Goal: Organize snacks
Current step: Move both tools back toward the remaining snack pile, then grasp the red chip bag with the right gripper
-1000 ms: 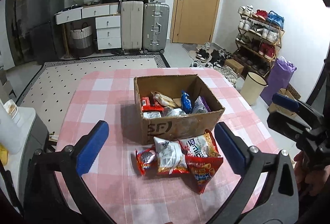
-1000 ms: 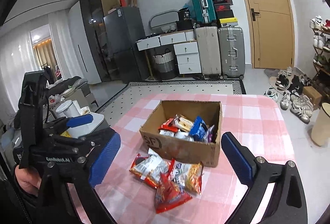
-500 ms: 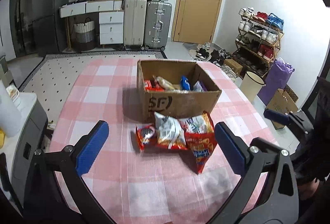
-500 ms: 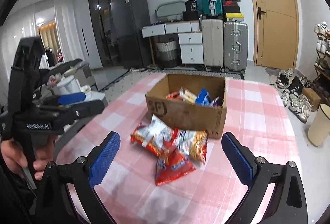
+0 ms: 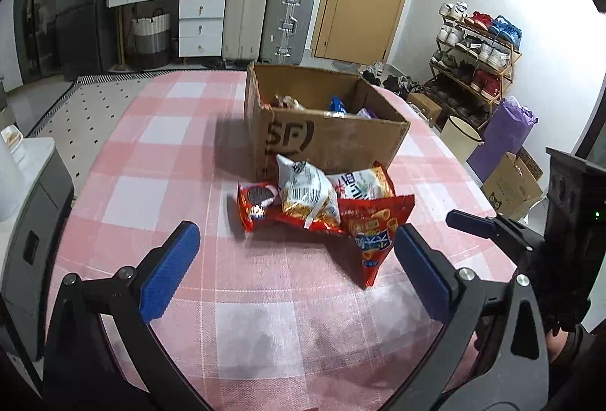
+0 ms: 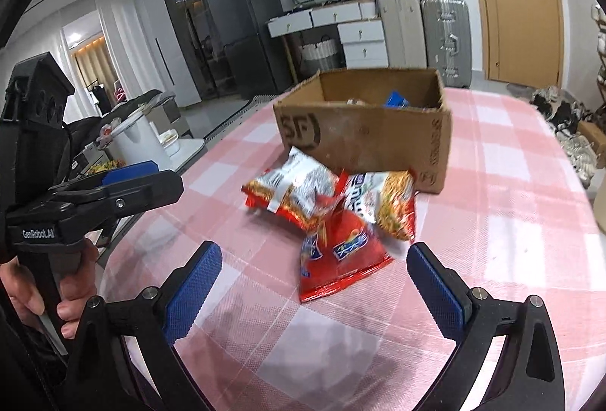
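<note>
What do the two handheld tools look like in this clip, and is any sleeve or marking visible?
Both are black frames with two blue, textured fingers: the left tool and right tool. Silver screws sit near the finger mounts. The left tool's side reads "GenRobot.AI" in white. A dark sleeve shows at the hand holding it.

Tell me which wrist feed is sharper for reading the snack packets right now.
Left wrist view: sharper, the barcode on the white packet and the cardboard box print are crisp, with fisheye bending only at the edges. Right wrist view: motion-smeared, the red packet lettering is soft and the box print is blurred.
</note>
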Tool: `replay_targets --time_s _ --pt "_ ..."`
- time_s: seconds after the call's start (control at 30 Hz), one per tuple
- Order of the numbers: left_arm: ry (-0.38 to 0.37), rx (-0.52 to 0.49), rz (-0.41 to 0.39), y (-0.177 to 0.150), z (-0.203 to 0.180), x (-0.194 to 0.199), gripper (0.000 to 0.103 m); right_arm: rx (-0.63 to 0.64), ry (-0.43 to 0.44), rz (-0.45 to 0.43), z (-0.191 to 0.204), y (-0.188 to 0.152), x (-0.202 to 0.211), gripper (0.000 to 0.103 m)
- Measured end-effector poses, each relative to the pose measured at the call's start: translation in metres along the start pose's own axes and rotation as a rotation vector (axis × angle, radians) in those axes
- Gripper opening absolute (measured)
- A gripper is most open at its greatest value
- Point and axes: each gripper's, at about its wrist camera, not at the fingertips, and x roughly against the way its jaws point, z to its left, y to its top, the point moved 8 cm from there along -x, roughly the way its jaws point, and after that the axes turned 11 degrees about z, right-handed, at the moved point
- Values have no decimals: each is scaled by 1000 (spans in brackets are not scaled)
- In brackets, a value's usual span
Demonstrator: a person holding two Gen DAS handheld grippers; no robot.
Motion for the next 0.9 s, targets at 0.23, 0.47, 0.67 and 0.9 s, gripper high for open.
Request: replay_targets --time_s 0.23,0.47,0.67,0.9 --pt "19 64 3 -4 22 -20 102 -6 24 32 -8 3 -28 100" --pt "19 105 28 -9 42 -40 102 -26 71 70 -9 9 -54 100" --pt "10 123 27 -7 51 -48 102 -9 33 106 -8 18 -76 91" --pt "8 142 61 -14 56 -60 102 -66 26 126 -23 19 -90 66"
